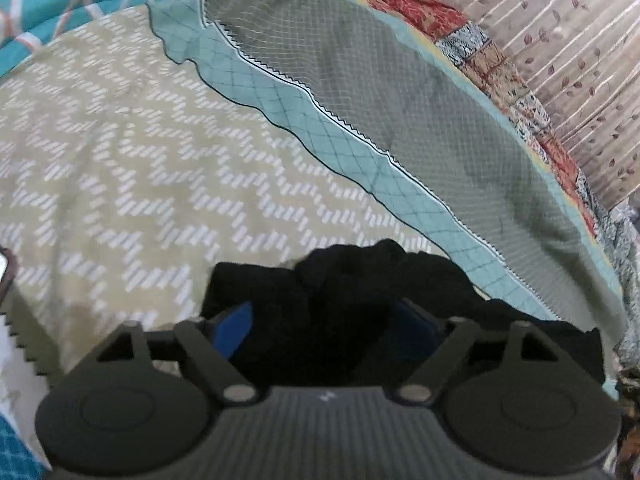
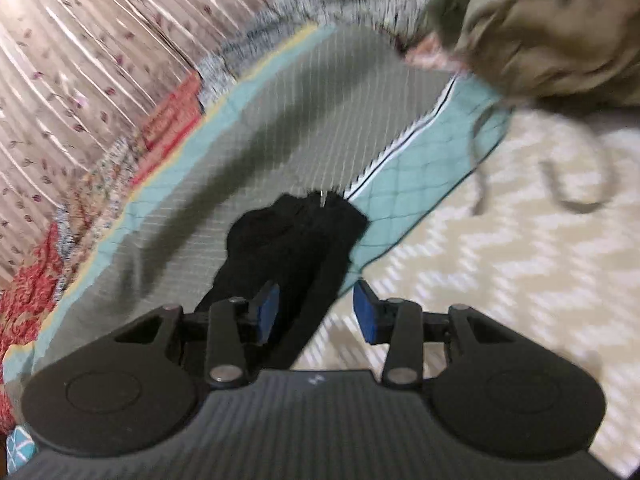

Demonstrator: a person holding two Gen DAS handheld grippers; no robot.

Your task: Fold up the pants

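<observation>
Tilting downward, both claws (image 1: 324,332) (image 2: 316,312) parted over black pants (image 1: 340,300).

the pants (image 1: 340,312) lie bunched on the bed cover (image 1: 120,168), at its edge where the quilt (image 1: 360,92) overlaps it. in the right wrist view the pants (image 2: 296,240) stretch across the quilt (image 2: 224,184) onto the cover (image 2: 500,240). beyond the quilt hangs a curtain (image 1: 560,60). a heap of clothes (image 2: 540,32) sits on the quilt's far end.
</observation>
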